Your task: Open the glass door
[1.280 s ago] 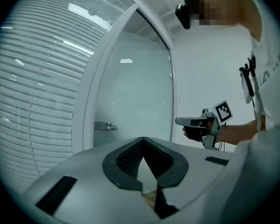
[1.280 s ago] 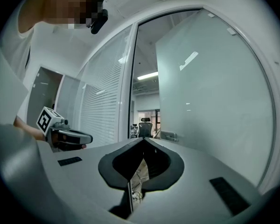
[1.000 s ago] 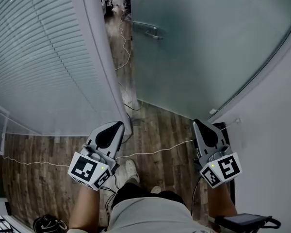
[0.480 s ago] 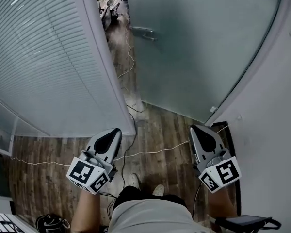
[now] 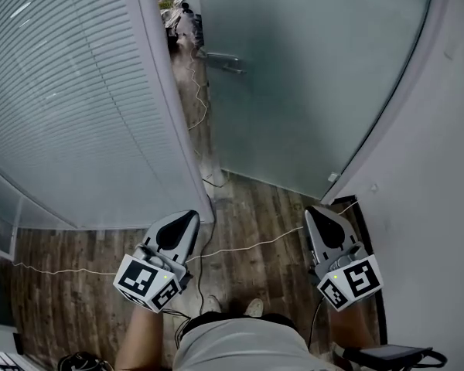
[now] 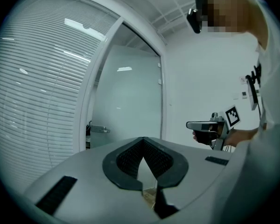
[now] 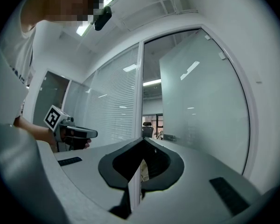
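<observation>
Two grey hand-held grippers, left (image 5: 188,218) and right (image 5: 312,213), both closed on nothing. One frosted glass door (image 5: 309,76) stands ajar well ahead of them, nearer the right gripper, with one metal lever handle (image 5: 220,60). Only the head view shows one white cable (image 5: 255,243) on the floor below both grippers.

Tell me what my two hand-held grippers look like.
Both the left hand-held gripper and right hand-held gripper are grey tapered shells with black pads. Each carries a white cube with black square markers and a green light.
</observation>
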Tool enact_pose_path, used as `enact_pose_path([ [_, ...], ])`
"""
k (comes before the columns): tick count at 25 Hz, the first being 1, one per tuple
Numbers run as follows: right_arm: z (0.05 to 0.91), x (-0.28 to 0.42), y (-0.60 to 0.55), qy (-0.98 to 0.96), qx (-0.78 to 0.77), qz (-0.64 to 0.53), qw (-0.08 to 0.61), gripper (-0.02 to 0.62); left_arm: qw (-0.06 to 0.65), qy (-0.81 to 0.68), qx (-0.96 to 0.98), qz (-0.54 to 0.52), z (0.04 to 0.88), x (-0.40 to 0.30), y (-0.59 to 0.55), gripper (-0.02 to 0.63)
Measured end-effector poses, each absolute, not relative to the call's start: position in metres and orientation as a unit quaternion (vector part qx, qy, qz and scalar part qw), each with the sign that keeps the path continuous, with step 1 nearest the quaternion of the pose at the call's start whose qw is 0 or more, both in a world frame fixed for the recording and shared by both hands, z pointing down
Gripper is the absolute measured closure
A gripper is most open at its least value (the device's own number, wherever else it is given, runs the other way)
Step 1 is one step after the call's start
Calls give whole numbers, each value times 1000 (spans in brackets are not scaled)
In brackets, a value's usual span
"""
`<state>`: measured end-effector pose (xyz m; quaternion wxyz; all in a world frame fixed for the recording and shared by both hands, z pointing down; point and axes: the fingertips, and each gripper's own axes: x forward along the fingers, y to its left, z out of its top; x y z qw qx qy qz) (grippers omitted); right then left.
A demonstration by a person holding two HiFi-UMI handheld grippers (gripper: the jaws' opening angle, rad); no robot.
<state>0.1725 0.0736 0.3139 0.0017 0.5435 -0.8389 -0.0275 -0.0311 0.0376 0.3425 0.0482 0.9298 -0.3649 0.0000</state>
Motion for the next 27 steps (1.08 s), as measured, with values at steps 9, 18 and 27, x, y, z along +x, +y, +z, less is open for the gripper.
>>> enact_pose_path([
  [9,310,147,71,-833,552,-30,11,594,46,-349,936,6,343,-48,34,606],
  [18,313,129,67,-833,552,-20,24,594,65,-345,936,-21,334,-67,33,606],
  [27,318,128,70,-835,549,-28,21,594,57,-346,936,-21,341,-67,38,606],
])
